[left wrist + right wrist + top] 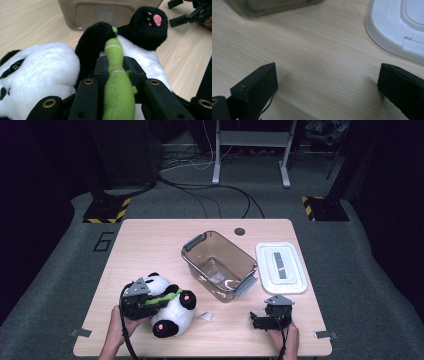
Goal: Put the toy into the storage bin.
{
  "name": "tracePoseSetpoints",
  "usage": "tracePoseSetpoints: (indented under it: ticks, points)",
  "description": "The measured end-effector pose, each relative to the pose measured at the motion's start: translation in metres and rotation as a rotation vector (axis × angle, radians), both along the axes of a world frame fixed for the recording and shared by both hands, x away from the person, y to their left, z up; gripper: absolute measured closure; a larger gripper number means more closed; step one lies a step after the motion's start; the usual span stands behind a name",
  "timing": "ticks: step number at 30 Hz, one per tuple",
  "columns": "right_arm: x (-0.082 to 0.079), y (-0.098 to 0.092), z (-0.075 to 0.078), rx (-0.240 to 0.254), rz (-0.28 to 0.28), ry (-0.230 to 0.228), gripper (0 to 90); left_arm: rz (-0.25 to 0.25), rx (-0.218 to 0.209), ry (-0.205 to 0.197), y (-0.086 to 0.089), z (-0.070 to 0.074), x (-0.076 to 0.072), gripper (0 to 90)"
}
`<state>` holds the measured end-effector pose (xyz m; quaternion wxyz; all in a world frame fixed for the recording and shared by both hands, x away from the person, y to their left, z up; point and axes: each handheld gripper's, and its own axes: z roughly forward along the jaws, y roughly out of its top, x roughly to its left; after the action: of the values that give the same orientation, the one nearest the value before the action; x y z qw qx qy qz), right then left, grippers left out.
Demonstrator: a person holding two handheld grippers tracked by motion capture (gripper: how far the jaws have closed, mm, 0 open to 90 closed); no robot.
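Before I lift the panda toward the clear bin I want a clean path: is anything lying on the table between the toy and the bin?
Nothing visible blocks it. The left gripper is shut on the green stalk of the panda, and bare table lies between it and the open bin. The lid lies beyond the bin.

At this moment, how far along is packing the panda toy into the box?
Done: the white lid lies off beside the open clear brown plastic box, which looks empty. In hand: the left gripper is shut on the green stalk of the black-and-white plush panda, on the table. Left: lifting it in. The right gripper rests open.
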<state>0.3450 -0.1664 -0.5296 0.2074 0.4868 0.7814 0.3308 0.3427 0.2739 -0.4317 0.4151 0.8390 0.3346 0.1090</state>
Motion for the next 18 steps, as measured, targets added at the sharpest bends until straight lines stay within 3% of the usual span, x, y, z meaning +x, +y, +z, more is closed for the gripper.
tracePoseSetpoints:
  ticks: [7, 18]
  points:
    - [0.000, 0.000, 0.000, 0.002, -0.002, 0.000, 2.0, -0.009, 0.011, -0.027, 0.007, 0.009, -0.003, 73.9]
    - [0.000, -0.001, 0.000, 0.002, -0.004, -0.001, 2.1, -0.017, 0.007, -0.079, 0.011, 0.039, -0.003, 73.8]
